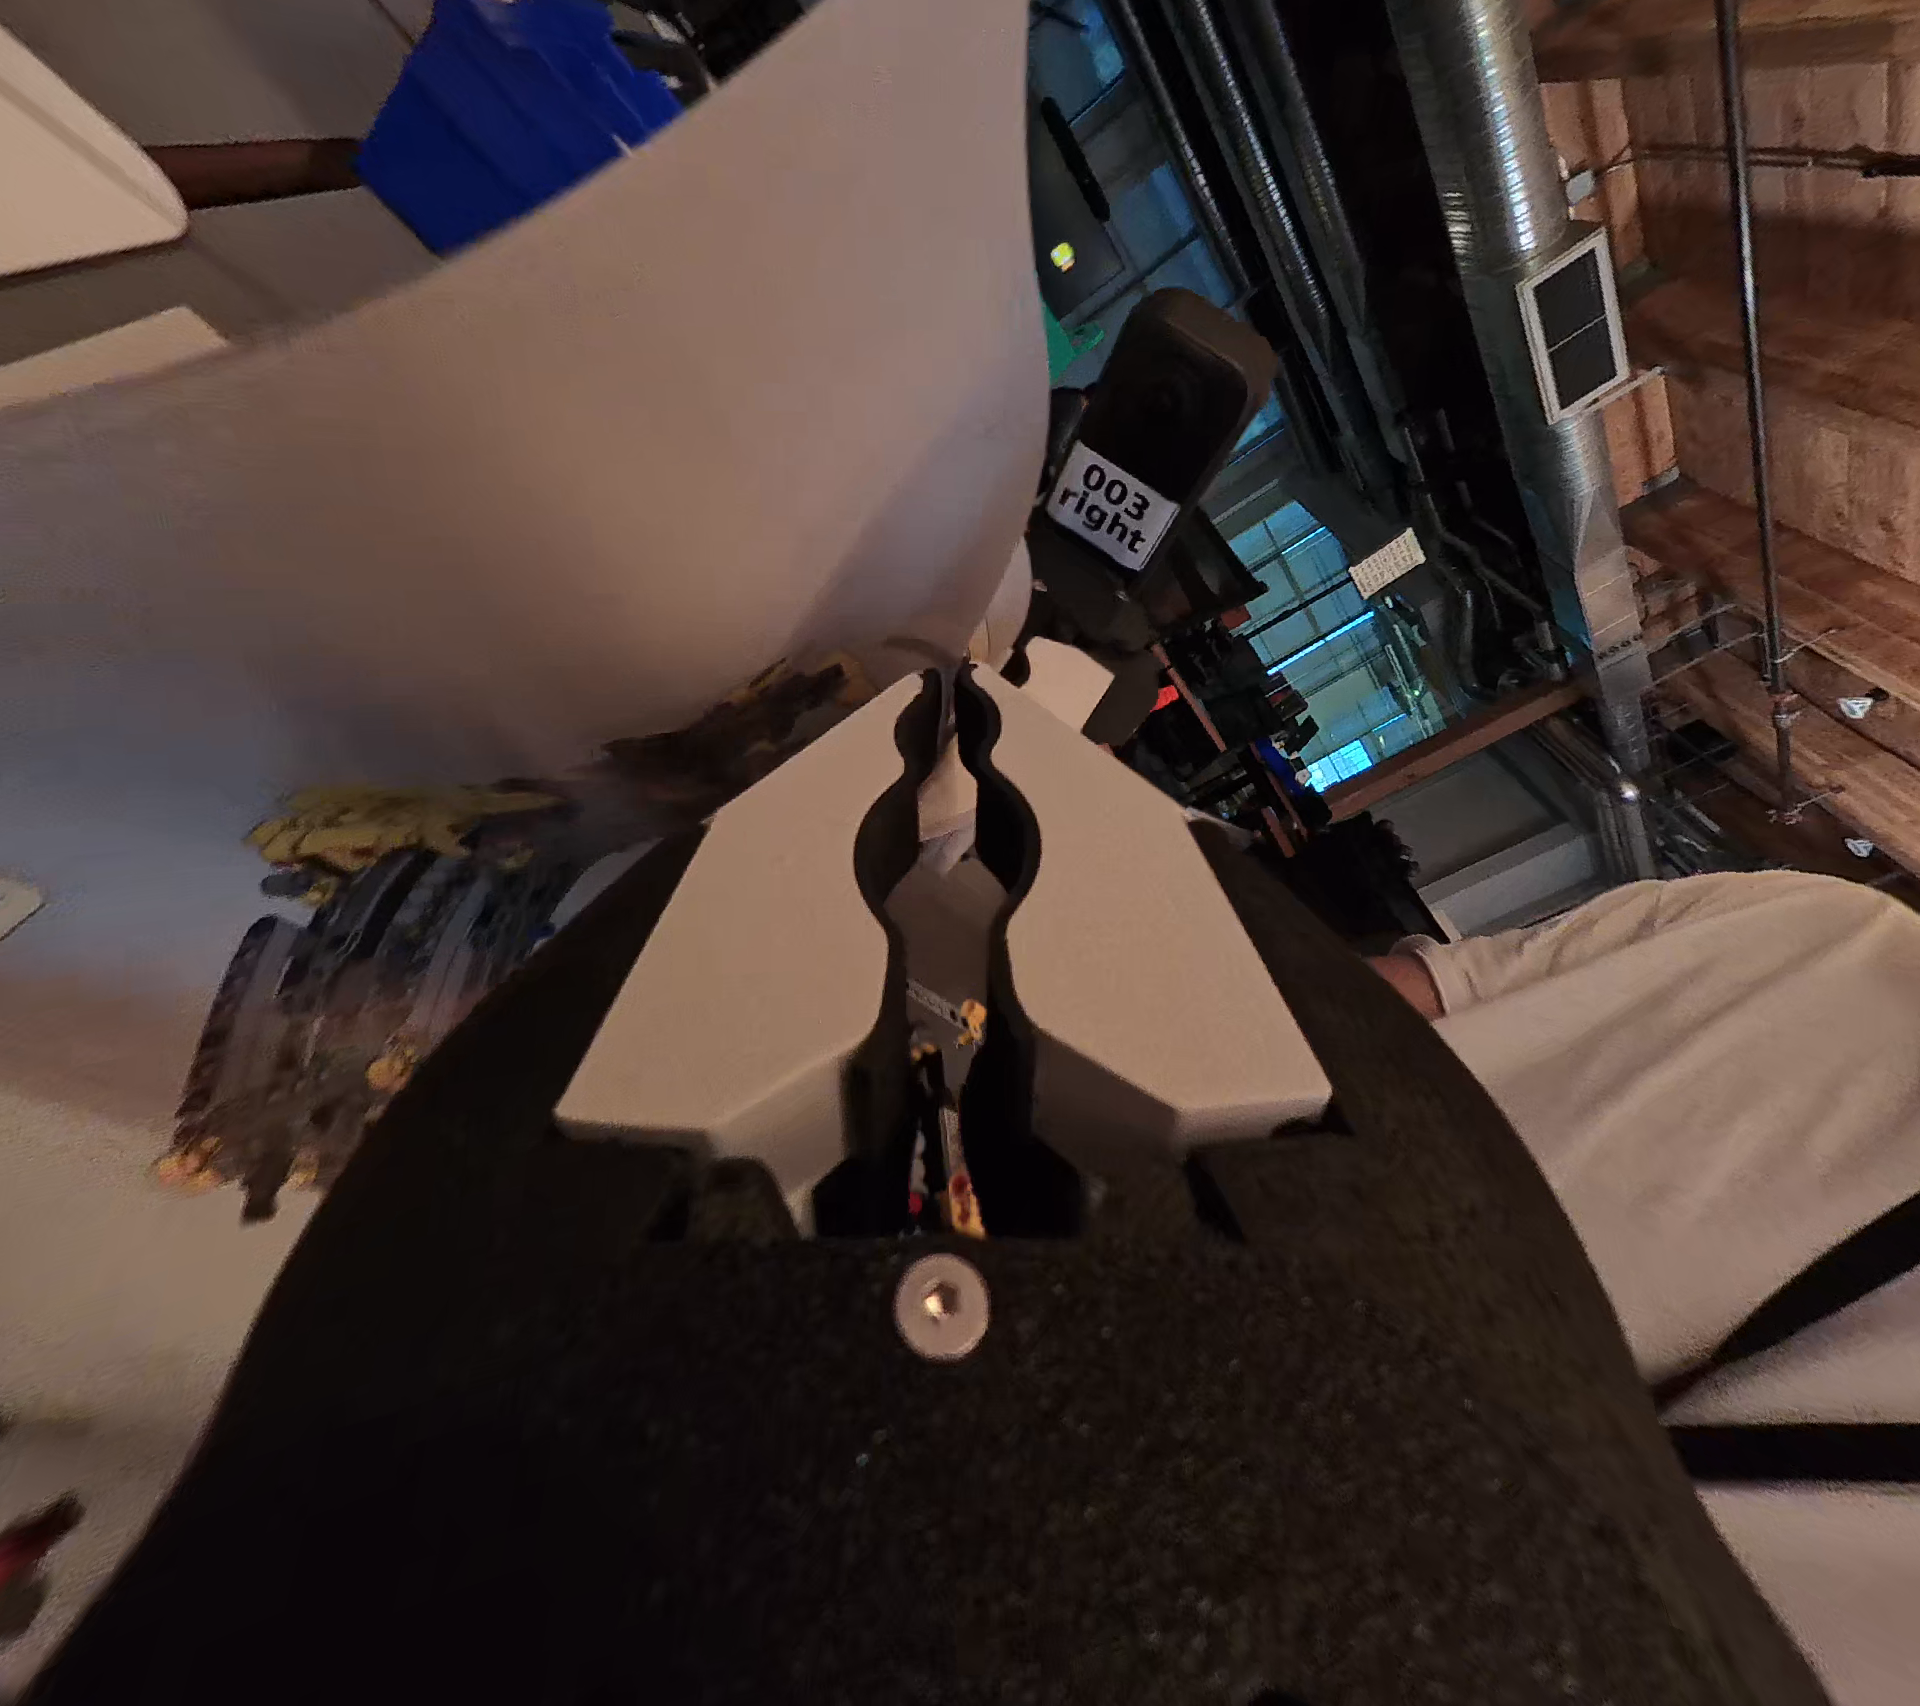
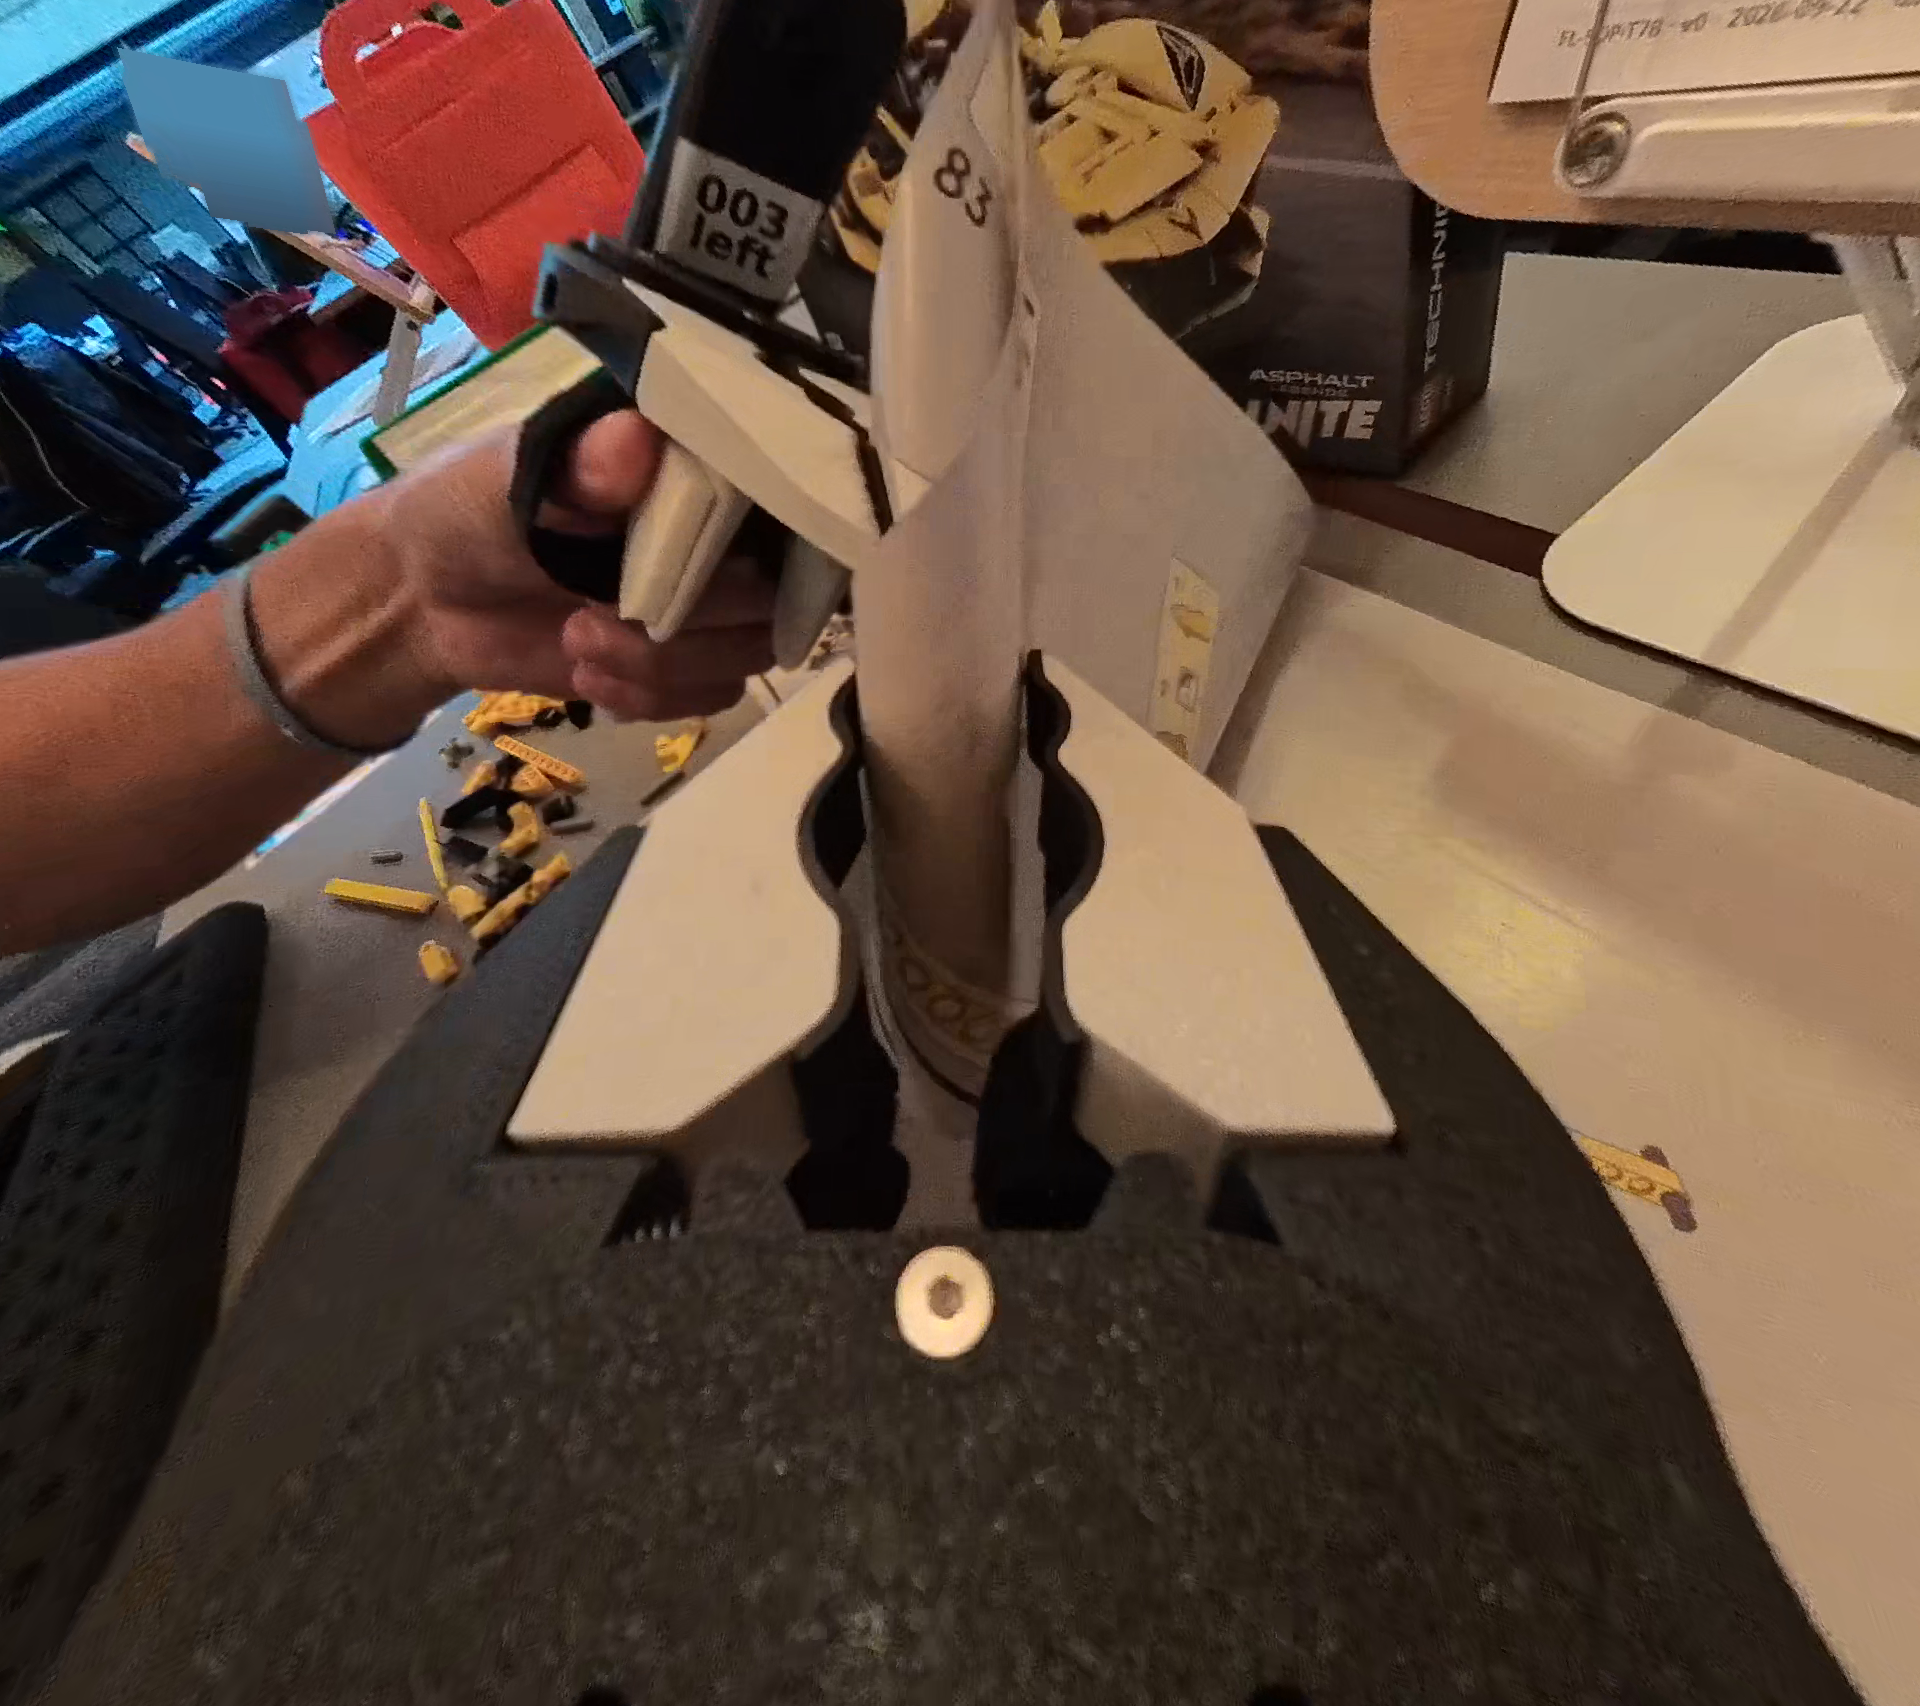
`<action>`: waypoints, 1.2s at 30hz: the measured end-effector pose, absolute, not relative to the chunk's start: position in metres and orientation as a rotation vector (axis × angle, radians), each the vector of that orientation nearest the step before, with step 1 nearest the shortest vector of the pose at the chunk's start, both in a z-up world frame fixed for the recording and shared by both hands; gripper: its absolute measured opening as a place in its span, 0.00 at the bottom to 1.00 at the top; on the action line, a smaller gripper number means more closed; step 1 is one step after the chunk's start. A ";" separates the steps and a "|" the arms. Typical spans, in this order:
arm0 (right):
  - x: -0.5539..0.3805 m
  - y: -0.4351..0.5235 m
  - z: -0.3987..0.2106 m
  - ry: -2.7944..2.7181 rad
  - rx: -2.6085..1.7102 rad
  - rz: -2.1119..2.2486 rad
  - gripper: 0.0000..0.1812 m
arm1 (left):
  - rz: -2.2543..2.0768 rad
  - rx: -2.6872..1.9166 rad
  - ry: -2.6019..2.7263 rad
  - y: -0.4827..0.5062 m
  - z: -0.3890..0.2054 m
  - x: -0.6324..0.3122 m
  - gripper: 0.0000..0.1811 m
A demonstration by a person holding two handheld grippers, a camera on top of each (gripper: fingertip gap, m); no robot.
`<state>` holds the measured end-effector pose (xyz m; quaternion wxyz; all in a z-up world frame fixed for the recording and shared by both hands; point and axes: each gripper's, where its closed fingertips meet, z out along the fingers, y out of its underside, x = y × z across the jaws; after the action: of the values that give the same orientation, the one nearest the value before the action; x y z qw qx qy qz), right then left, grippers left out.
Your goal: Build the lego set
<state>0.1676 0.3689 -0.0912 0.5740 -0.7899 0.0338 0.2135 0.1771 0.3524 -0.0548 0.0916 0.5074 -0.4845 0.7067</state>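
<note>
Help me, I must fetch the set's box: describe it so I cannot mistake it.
Find the pale table; at its far edge, left of the white stand base, stands the dark box. Unlike the orange bag behind, it pictures a yellow car.

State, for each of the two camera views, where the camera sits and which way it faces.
Left wrist view: on the left gripper, tilted sideways, facing the booklet page; a sleeve shows.
Right wrist view: on the right gripper, facing across the table toward the box; a hand shows.
Shared: the booklet, each view's opposite gripper.
</note>
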 end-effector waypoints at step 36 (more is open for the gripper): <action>0.215 0.343 -0.190 -0.034 -2.352 0.063 0.04 | 1.990 1.830 -1.527 0.441 -0.030 0.151 0.00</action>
<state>0.2147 0.3426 -0.1895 0.3841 -0.9229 -0.0134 0.0246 0.1505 0.4414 -0.0298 0.0181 0.5892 -0.4917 0.6409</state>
